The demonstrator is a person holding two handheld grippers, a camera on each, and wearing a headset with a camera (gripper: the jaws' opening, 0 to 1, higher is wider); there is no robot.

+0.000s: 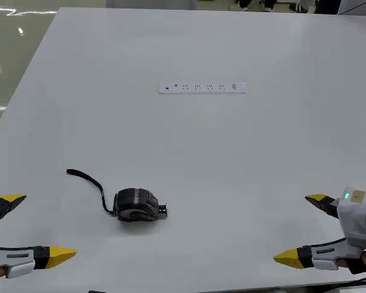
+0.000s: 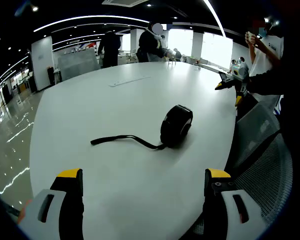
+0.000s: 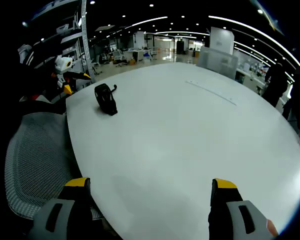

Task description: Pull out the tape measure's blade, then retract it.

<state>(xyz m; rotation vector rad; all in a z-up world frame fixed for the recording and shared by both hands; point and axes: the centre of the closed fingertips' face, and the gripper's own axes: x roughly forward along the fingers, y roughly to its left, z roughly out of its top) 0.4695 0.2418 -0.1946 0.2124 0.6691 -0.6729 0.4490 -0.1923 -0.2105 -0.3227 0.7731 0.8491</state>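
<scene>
A black tape measure (image 1: 137, 206) lies on the white table (image 1: 232, 152), its wrist strap (image 1: 88, 180) trailing to the left and its blade tip facing right. My left gripper (image 1: 30, 229) hovers open at the near left edge, well left of the tape measure. In the left gripper view the tape measure (image 2: 176, 125) lies ahead between the yellow-tipped jaws of my left gripper (image 2: 142, 179). My right gripper (image 1: 305, 229) is open at the near right edge, far from it. The right gripper view shows the tape measure (image 3: 105, 98) far off at the left, beyond the jaws of my right gripper (image 3: 151, 186).
A white power strip (image 1: 202, 88) lies flat near the table's far middle. A grey mesh chair (image 3: 35, 155) stands by the near edge. People stand beyond the far end of the table in the left gripper view.
</scene>
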